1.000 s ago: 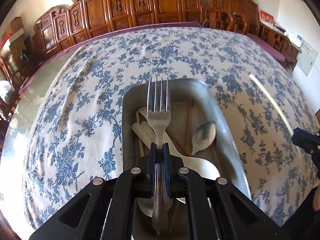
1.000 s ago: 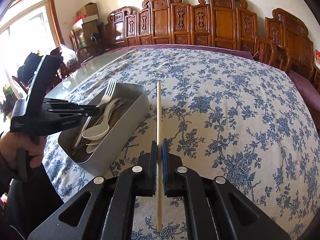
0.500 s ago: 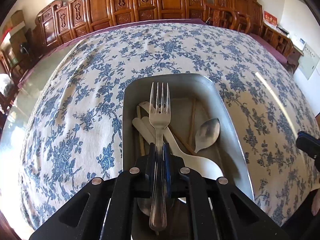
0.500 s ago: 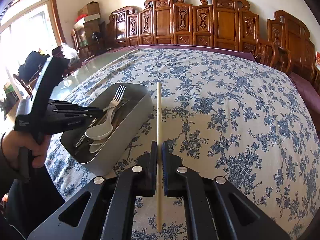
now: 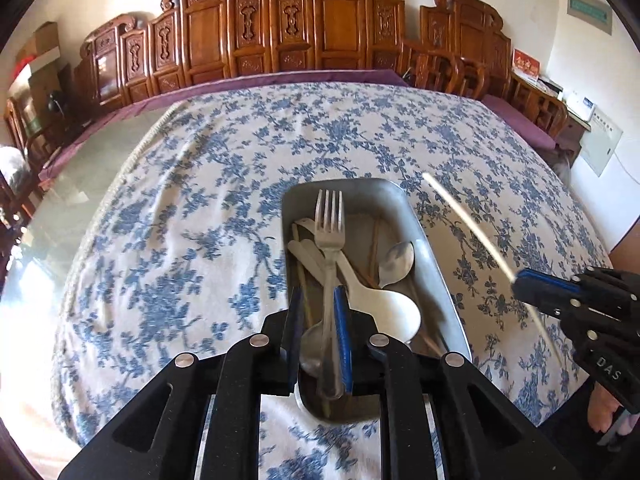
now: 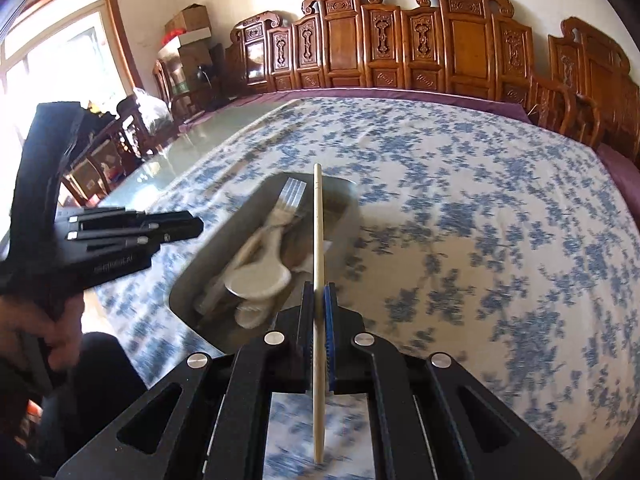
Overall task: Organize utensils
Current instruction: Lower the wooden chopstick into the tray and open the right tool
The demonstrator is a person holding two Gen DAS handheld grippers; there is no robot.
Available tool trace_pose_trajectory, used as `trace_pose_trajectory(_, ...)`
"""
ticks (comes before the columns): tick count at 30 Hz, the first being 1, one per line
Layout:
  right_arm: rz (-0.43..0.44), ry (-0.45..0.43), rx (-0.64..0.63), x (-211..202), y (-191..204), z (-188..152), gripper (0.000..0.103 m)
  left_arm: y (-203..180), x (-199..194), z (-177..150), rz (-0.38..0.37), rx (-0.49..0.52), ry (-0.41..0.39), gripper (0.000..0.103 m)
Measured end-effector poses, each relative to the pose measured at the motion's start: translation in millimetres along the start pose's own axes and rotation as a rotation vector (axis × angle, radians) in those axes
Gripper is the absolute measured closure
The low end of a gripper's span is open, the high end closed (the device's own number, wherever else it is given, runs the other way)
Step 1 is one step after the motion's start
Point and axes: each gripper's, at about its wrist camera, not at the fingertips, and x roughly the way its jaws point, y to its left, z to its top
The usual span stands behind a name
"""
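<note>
The left gripper (image 5: pixel 319 316) stood open around the fork (image 5: pixel 329 240) lying in the metal tray (image 5: pixel 440 268), while the right gripper (image 6: pixel 319 316) was closed on a wooden chopstick (image 6: pixel 318 240) above the tray's edge.

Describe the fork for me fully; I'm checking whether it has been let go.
The fork is shiny metal with four tines and a slim handle. It lies lengthwise in the metal tray, tines toward the far end, across the white spoons. The left gripper is open: there is a gap on the handle's left, while the handle sits close against the blue right pad.
</note>
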Motion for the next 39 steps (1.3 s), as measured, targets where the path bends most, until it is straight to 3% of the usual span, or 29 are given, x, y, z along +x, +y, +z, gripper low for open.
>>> trace_pose_trajectory(11,0.029,0.051,0.112,44,27,24,0.097,26,-26,-9,0.001,-0.024,-0.02,0.089)
trace_pose_trajectory(21,-0.069,0.085,0.202,84,25,24,0.097,34,-32,-18,-0.009,-0.022,-0.012,0.089)
trace_pose_trajectory(27,-0.136,0.098,0.16,92,30,22,0.097,33,-33,-20,-0.021,-0.026,-0.013,0.089)
trace_pose_trajectory(33,-0.089,0.093,0.147,91,35,22,0.095,36,-34,-22,-0.023,-0.032,-0.016,0.089)
trace_pose_trajectory(39,-0.096,0.068,0.076,83,45,25,0.095,35,-36,-21,-0.025,-0.034,-0.018,0.089)
